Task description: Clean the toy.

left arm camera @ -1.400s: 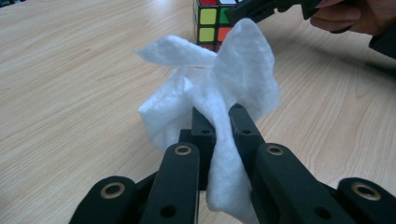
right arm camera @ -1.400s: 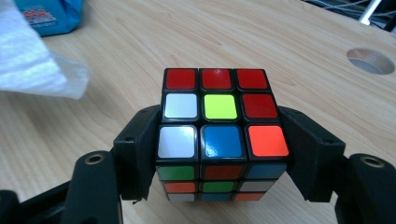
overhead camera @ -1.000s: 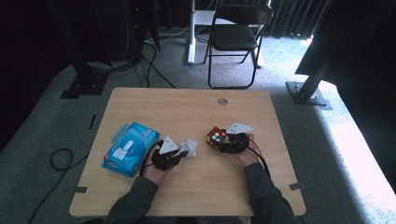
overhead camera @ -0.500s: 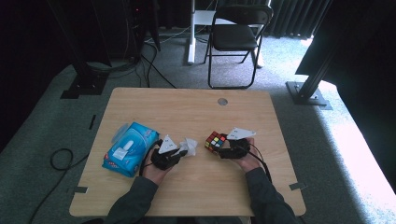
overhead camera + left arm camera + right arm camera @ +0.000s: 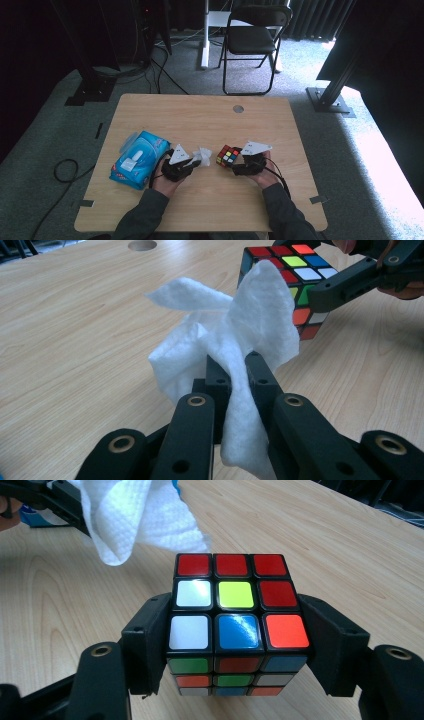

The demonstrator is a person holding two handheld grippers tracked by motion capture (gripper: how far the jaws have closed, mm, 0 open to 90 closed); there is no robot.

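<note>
- White and crumpled, a wipe was pinched between the two black jaws of the left gripper, which were closed tight on its lower part; its loose folds fanned up and out above the jaw tips
- In the high view the same wipe sat just left of the puzzle cube, with a narrow strip of bare wood between them, and the left gripper lay low over the wooden table
- The cube was scrambled: in the right gripper view its top face showed red along the far row, white, yellow-green and red in the middle, and white, blue and orange nearest the camera
- The right gripper was clamped on the cube, one jaw flat against each of two opposite sides, with the cube's lower layers between the pads
- From the left gripper view the cube stood just behind the wipe, partly hidden by a fold of it; whether the two touched could not be told
- A blue pack of wet wipes lay on the table to the left of the cube, beyond the left gripper and well apart from the cube
- A round hole in the tabletop lay farther from the person than the cube
- Beyond the table's far edge, past the cube, a black folding chair stood on grey carpet
</note>
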